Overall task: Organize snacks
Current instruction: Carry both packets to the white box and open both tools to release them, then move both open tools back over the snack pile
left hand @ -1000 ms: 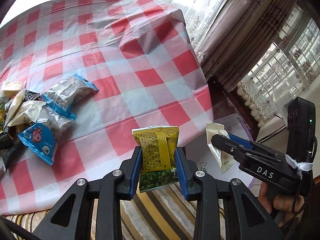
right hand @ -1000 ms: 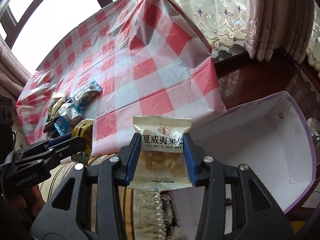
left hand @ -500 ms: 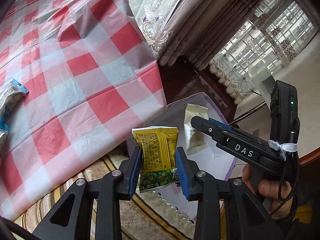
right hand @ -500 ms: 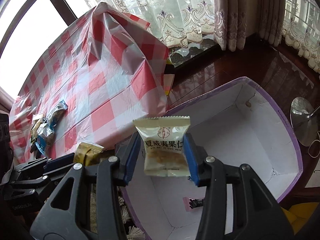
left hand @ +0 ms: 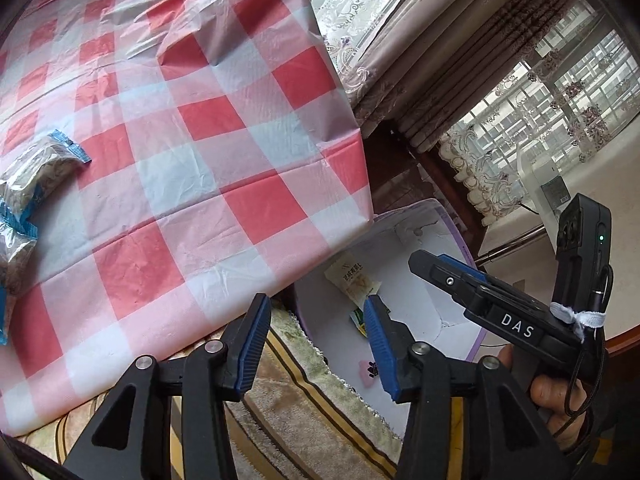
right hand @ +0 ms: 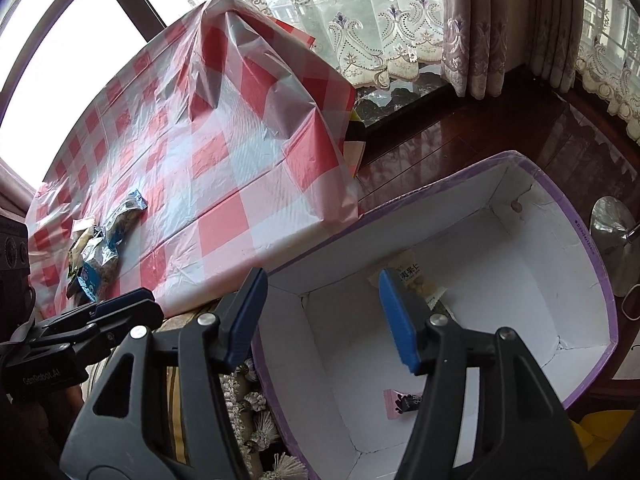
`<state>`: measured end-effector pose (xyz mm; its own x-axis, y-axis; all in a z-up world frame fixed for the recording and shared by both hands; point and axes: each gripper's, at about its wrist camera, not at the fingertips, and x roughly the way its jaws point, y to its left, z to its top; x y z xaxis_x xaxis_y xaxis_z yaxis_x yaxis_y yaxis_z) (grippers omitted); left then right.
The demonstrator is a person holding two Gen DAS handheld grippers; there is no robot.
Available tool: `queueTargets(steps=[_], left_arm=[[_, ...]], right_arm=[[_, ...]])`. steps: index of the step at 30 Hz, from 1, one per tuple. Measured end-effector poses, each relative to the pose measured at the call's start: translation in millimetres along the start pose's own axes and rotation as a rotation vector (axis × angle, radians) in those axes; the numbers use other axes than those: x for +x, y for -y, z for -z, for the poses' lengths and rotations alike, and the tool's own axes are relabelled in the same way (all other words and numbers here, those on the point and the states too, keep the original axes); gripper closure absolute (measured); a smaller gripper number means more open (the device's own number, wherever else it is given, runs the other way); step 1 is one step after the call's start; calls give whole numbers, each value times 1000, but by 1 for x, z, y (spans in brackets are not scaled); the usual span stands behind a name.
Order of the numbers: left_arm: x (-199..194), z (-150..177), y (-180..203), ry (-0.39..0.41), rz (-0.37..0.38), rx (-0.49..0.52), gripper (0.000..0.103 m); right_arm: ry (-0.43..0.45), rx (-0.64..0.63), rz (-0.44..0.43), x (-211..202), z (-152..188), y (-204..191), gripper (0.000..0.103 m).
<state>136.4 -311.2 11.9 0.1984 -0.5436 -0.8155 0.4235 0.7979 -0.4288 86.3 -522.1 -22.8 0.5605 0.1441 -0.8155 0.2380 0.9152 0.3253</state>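
Both grippers hang over the edge of a table draped in a red-and-white checked cloth (left hand: 208, 128), above a white box with a purple rim (right hand: 576, 240) that stands on the floor beside the table.

Left gripper (left hand: 316, 320): jaws apart and opening, nothing between the blue pads. Past its right finger, inside the box, a pale cream snack packet (left hand: 354, 282) lies on the white floor, and a small part of a green-and-yellow packet (left hand: 359, 317) shows just beside the finger's edge. A small pink item (left hand: 366, 370) lies lower in the box, partly hidden by that finger.

Right gripper (right hand: 322, 296): jaws apart and opening, nothing between the pads. The cream packet with dark printed characters (right hand: 416, 280) lies on the box floor, partly covered by the right finger in this view and clear of the pads. The pink wrapper (right hand: 400, 402) lies near the box's nearer wall. In the left wrist view the right gripper appears at the right, marked "DAS", held by a hand (left hand: 556, 396); its fingers extend over the box.

On the tablecloth, well apart from the box, a cluster of remaining snack packets (right hand: 100, 252) lies together: silver and blue wrappers, touching or overlapping. Their number cannot be told.

A striped rug with a fringe (left hand: 320, 408) lies under the table edge. Lace curtains (right hand: 360, 20) hang behind.
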Motion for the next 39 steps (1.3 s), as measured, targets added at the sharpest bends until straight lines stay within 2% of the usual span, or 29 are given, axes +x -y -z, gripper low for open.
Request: queueTargets(steps=[12, 24, 31, 39], left_arm=[[-56, 3, -80, 171, -140, -145, 54], [-125, 40, -173, 333, -267, -334, 54], [-151, 57, -219, 388, -315, -423, 53], [-165, 55, -260, 420, -365, -469, 53]], right_arm=[[-13, -71, -47, 15, -5, -60, 39], [-51, -170, -96, 36, -1, -133, 34], [-72, -186, -126, 57, -5, -171, 33], [-100, -174, -151, 83, -14, -213, 23]])
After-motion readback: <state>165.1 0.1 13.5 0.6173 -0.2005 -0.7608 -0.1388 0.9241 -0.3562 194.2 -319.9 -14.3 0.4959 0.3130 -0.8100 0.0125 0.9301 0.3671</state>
